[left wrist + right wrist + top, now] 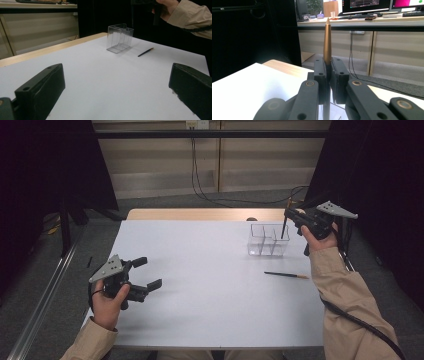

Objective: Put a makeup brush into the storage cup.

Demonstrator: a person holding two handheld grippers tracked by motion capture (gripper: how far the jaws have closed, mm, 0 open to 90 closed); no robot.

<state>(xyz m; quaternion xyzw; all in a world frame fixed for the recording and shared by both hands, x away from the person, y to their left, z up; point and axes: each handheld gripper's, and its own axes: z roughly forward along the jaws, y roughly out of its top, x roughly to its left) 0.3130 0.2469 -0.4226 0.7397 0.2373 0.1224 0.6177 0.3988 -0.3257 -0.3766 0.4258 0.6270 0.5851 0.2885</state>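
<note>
The right gripper (292,215) clamps a slim black gold-tipped brush (284,227) upright over the clear plastic divided box (268,240) at two o'clock. Tilting could catch its rim. The left gripper (148,273) idles, jaws spread.

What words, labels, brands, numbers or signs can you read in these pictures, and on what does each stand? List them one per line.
None can be read.
Monitors behind the desk in the right gripper view: lit content, too small and blurred to read.
Right gripper, shut on the pen: no print visible.
Left gripper, clear box, second pen on the table: no markings visible.
</note>
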